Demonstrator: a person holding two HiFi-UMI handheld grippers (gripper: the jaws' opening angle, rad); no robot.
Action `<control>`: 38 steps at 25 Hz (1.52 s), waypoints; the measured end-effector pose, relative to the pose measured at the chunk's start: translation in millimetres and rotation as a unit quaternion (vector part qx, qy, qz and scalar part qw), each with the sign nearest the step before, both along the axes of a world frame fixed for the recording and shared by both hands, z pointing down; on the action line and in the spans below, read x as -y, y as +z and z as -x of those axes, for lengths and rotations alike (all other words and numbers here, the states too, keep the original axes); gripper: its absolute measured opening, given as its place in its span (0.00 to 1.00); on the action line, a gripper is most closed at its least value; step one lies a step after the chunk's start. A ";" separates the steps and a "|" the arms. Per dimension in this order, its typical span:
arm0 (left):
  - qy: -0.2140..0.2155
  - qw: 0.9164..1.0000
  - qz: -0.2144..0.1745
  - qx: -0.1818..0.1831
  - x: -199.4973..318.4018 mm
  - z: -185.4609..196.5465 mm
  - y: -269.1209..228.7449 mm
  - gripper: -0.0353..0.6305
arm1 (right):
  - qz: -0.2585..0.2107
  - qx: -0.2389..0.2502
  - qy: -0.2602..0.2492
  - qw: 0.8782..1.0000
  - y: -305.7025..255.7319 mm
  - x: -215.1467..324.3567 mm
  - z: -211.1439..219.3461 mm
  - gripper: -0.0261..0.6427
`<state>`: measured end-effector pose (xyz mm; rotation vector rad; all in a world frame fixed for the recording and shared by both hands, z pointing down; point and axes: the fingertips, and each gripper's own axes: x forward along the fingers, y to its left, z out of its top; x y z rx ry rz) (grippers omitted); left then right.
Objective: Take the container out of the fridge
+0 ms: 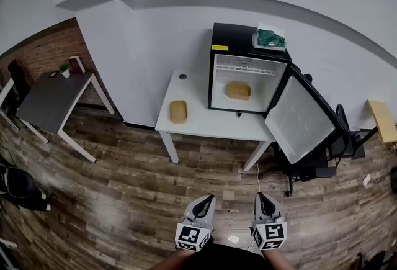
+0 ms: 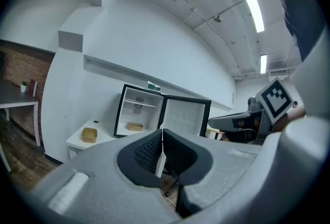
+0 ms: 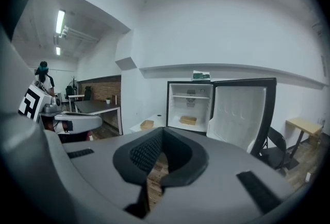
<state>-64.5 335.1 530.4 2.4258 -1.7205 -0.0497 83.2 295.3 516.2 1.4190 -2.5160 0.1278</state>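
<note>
A black mini fridge stands on a white table with its door swung open to the right. A tan container lies on the fridge's floor; the same container shows in the right gripper view. A second tan container sits on the table left of the fridge. Both grippers are far back from the table, low over the wooden floor. My left gripper is shut and empty, its pads meeting. My right gripper is shut with nothing between its pads.
A green item lies on top of the fridge. A black office chair stands behind the open door. A grey desk is at the left, a black bag on the floor below it, a wooden side table at the right.
</note>
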 end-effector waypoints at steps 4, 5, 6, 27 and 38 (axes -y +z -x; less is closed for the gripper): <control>0.024 1.000 -0.002 -0.001 28.9 10.7 1.6 0.08 | -0.006 -0.008 0.008 1.000 -2.4 27.0 18.6 0.03; 0.031 1.000 -0.002 0.000 35.7 12.2 2.5 0.08 | -0.005 -0.009 0.010 1.000 -2.6 33.6 22.2 0.03; 0.038 0.999 -0.002 0.002 42.6 13.6 3.0 0.08 | -0.004 -0.009 0.014 1.000 -2.8 40.0 24.9 0.03; -0.003 1.000 0.011 0.003 88.4 65.3 31.4 0.08 | 0.021 -0.021 -0.030 0.999 25.0 102.5 72.8 0.03; 0.017 0.999 0.034 0.014 180.5 46.9 39.2 0.08 | 0.022 0.029 -0.035 0.999 30.5 208.1 61.9 0.03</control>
